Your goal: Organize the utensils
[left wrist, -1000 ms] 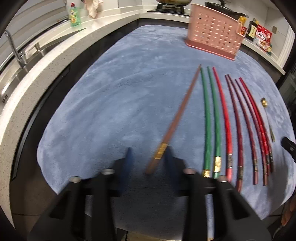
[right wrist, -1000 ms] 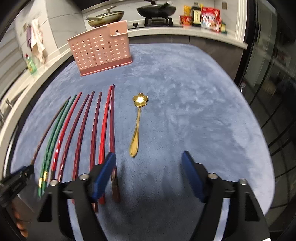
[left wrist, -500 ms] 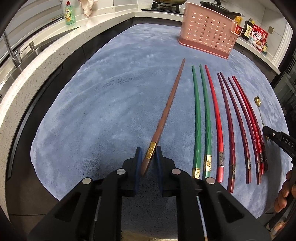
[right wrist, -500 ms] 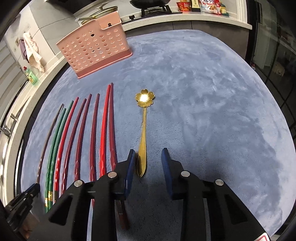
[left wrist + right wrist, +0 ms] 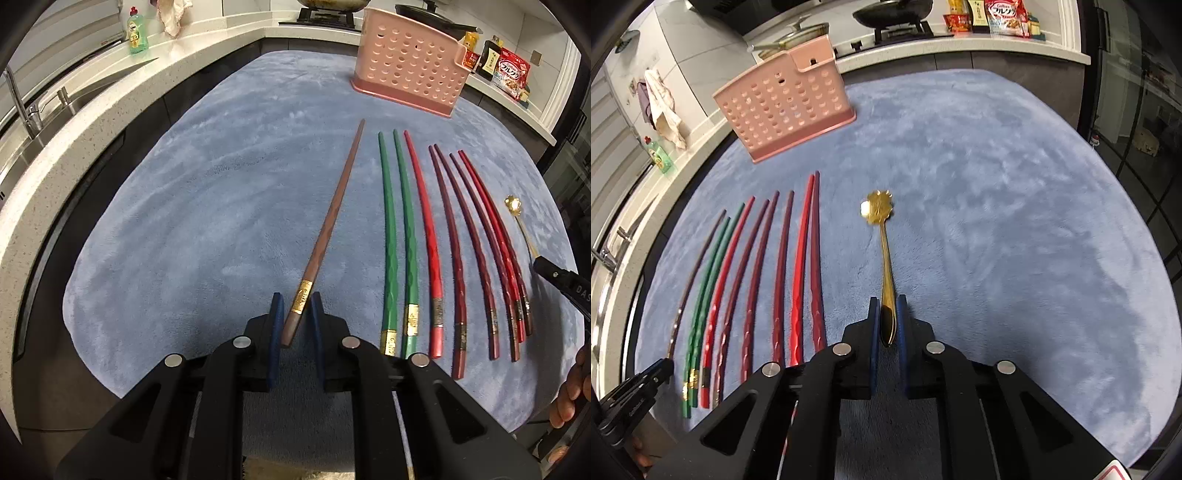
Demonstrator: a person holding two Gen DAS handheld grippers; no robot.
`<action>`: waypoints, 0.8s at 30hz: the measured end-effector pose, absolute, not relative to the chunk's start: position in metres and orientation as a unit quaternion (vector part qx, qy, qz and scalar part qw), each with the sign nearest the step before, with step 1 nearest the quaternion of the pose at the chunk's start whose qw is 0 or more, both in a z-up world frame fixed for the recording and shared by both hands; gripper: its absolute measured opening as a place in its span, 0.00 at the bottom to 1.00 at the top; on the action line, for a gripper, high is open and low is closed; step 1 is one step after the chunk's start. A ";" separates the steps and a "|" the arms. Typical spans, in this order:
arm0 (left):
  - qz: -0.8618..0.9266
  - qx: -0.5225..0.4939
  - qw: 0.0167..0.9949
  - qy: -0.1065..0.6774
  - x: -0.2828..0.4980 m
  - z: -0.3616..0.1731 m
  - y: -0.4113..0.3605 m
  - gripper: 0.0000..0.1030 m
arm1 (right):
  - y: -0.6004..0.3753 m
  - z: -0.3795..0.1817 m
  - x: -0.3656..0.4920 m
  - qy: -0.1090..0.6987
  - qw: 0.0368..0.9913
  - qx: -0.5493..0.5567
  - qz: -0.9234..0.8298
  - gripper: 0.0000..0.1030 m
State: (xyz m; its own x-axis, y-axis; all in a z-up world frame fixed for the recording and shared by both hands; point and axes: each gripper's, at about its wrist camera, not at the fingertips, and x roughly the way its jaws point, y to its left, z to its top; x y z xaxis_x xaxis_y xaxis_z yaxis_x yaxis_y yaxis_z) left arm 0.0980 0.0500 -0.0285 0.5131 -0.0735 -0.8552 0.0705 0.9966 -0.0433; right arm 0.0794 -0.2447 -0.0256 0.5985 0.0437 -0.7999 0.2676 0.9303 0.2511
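Utensils lie in a neat row on the blue mat (image 5: 207, 206) covering the worktop: brown chopstick (image 5: 334, 221) far left, then two green chopsticks (image 5: 399, 236), the red & dark-red chopsticks (image 5: 476, 243), and the gold spoon (image 5: 882, 236) off to the right. Handles all point toward me, so each end is easy to pinch. My left hand-held gripper (image 5: 297, 314) is closed on the brown stick's butt end, right at the gold band. Pads have just been closing, stick between them. My right hand-held gripper (image 5: 886, 317) has just clamped down on the spoon's handle tip, nearly fully closed since the handle's so thin. Flower-shaped bowl points away. Pink perforated caddy (image 5: 783, 107) stands at the mat's far edge, well apart. Prob. where both go next: lift, tilt upright, drop in. Thin grips near the ends could pivot, IMO.
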 end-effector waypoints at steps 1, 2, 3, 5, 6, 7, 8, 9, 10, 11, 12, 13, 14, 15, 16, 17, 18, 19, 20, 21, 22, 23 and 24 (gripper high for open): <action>-0.042 -0.003 0.872 0.488 0.097 -0.026 0.050 0.14 | -0.245 -0.022 0.077 0.440 0.878 0.176 -0.064 0.03; -0.043 -0.002 0.874 0.484 0.096 -0.022 0.050 0.14 | -0.247 -0.016 0.074 0.435 0.881 0.177 -0.062 0.02; -0.044 -0.001 0.876 0.481 0.096 -0.019 0.050 0.14 | -0.247 -0.011 0.072 0.430 0.883 0.178 -0.062 0.02; -0.046 0.004 0.880 0.473 0.095 -0.012 0.049 0.14 | -0.248 0.000 0.068 0.418 0.890 0.172 -0.063 0.02; -0.048 0.003 0.881 0.471 0.095 -0.009 0.048 0.13 | -0.248 0.007 0.067 0.411 0.894 0.168 -0.063 0.02; -0.049 0.003 0.882 0.468 0.096 -0.005 0.049 0.12 | -0.248 0.010 0.067 0.407 0.896 0.166 -0.063 0.02; -0.048 0.002 0.884 0.465 0.096 -0.002 0.049 0.09 | -0.248 0.016 0.066 0.400 0.899 0.164 -0.063 0.02; -0.050 0.000 0.885 0.463 0.097 0.001 0.049 0.09 | -0.248 0.022 0.066 0.395 0.902 0.162 -0.063 0.02; -0.053 -0.002 0.885 0.463 0.097 0.003 0.049 0.09 | -0.249 0.027 0.066 0.390 0.904 0.161 -0.063 0.02; -0.054 -0.006 0.885 0.463 0.097 0.005 0.050 0.09 | -0.249 0.030 0.066 0.387 0.906 0.161 -0.062 0.02; -0.057 -0.010 0.884 0.464 0.097 0.007 0.051 0.09 | -0.250 0.035 0.065 0.382 0.908 0.161 -0.061 0.02; -0.061 -0.012 0.884 0.464 0.096 0.007 0.051 0.10 | -0.251 0.039 0.064 0.377 0.910 0.162 -0.060 0.02; -0.067 -0.014 0.882 0.467 0.095 0.006 0.051 0.11 | -0.252 0.043 0.064 0.372 0.912 0.164 -0.059 0.02; -0.068 -0.013 0.880 0.471 0.095 0.004 0.051 0.19 | -0.253 0.046 0.062 0.368 0.913 0.164 -0.059 0.02; -0.064 -0.012 0.878 0.475 0.094 -0.001 0.053 0.23 | -0.254 0.050 0.060 0.364 0.915 0.165 -0.059 0.02; -0.062 -0.012 0.877 0.476 0.092 -0.004 0.052 0.28 | -0.254 0.052 0.060 0.362 0.915 0.165 -0.060 0.02; -0.061 -0.013 0.875 0.480 0.091 -0.010 0.054 0.28 | -0.255 0.055 0.059 0.359 0.917 0.167 -0.058 0.02; -0.061 -0.015 0.873 0.483 0.091 -0.013 0.055 0.28 | -0.255 0.058 0.058 0.356 0.917 0.168 -0.056 0.02; -0.063 -0.017 0.872 0.486 0.092 -0.018 0.056 0.28 | -0.254 0.058 0.057 0.355 0.918 0.168 -0.055 0.02; -0.061 -0.017 0.871 0.487 0.092 -0.021 0.056 0.28 | -0.254 0.060 0.056 0.354 0.918 0.169 -0.054 0.02; -0.061 -0.016 0.870 0.488 0.093 -0.024 0.056 0.28 | -0.254 0.061 0.056 0.353 0.919 0.170 -0.053 0.02; -0.062 -0.016 0.869 0.491 0.094 -0.027 0.056 0.28 | -0.253 0.062 0.056 0.352 0.919 0.170 -0.052 0.02; -0.061 -0.017 0.867 0.493 0.094 -0.029 0.058 0.28 | -0.252 0.063 0.055 0.351 0.920 0.169 -0.052 0.02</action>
